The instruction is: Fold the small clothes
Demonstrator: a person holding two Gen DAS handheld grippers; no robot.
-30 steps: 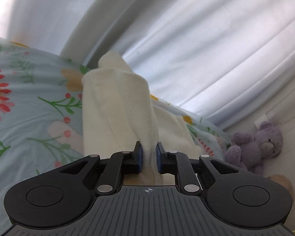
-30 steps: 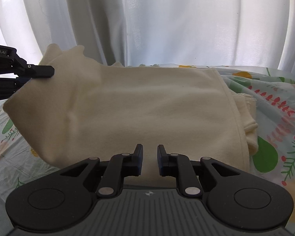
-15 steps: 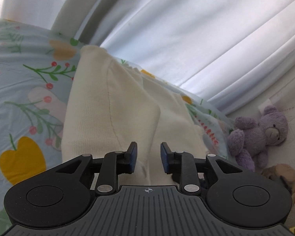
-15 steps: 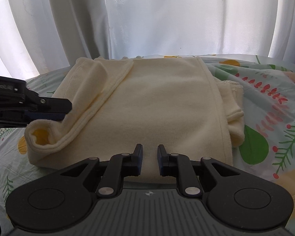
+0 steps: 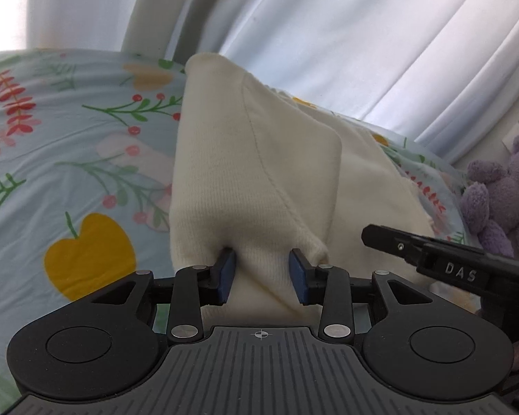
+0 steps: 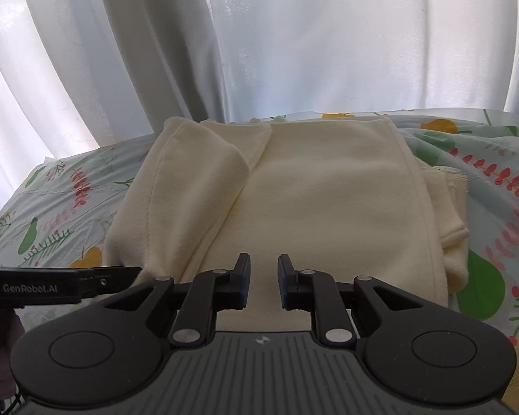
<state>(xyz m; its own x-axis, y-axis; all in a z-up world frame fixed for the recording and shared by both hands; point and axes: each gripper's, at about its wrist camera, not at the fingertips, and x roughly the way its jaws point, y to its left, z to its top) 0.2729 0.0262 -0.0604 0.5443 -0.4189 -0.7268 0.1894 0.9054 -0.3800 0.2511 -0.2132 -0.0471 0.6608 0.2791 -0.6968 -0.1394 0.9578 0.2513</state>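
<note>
From the left wrist camera, the left gripper (image 5: 263, 273) sits at six o'clock with its blue-padded fingers parted around a loose fold of a cream knitted garment (image 5: 256, 173), which lies on a pale blue floral bedsheet (image 5: 69, 159); the black tip of the right gripper (image 5: 432, 256) enters at four o'clock, a purple plush teddy bear (image 5: 498, 200) lies at three o'clock, and white pleated curtains (image 5: 328, 34) fill twelve o'clock. From the right wrist camera, the right gripper (image 6: 263, 283) at six o'clock has its fingers apart over the near edge of the garment (image 6: 328, 200), folded flat at centre with a narrower flap laid along its nine o'clock side. The left gripper (image 6: 114, 273) reaches in at eight o'clock beside that flap, though this view does not show how its fingers stand.
</note>
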